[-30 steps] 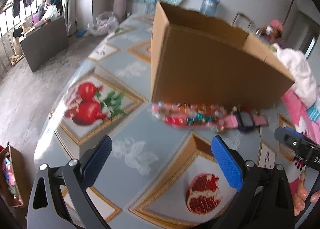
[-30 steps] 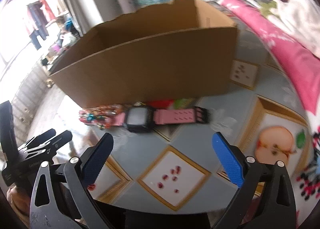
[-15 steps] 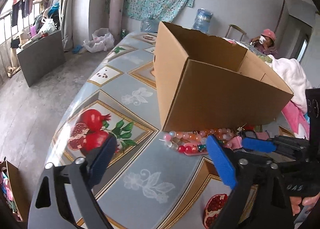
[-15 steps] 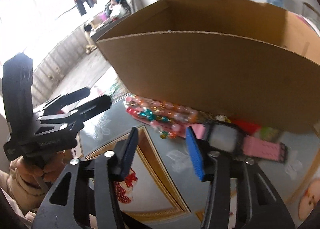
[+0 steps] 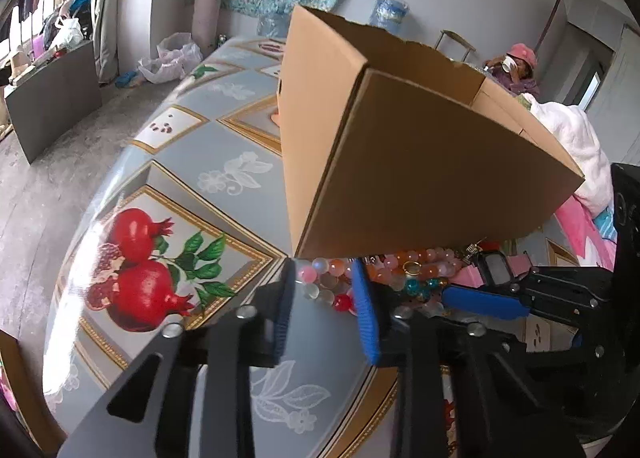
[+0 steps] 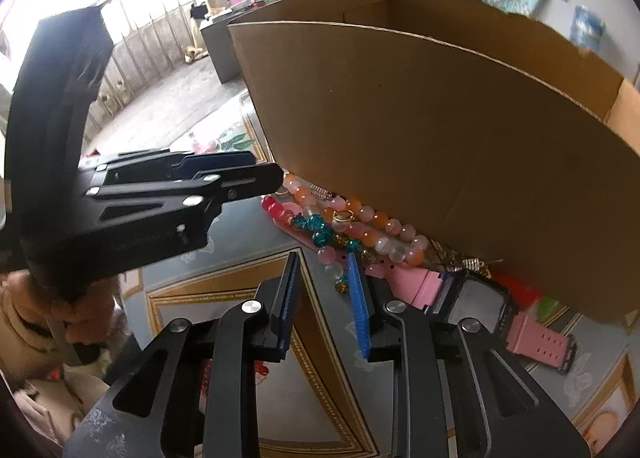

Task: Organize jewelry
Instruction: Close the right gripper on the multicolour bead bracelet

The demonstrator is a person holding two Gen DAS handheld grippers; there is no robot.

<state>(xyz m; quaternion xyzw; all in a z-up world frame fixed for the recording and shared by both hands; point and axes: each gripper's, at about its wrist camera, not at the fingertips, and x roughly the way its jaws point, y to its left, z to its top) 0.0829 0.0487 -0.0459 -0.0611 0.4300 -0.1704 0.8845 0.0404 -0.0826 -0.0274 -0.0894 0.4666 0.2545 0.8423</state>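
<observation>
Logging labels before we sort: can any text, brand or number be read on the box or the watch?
No readable text in either view.
Cardboard box: the walls in view are unprinted.
Pink watch: the screen shows no legible digits.

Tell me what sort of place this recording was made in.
Most likely a lived-in home, a bedroom or living room. A fruit-print tablecloth covers the table, clothes hang by the window, and pink bedding lies beyond the cardboard box.
</observation>
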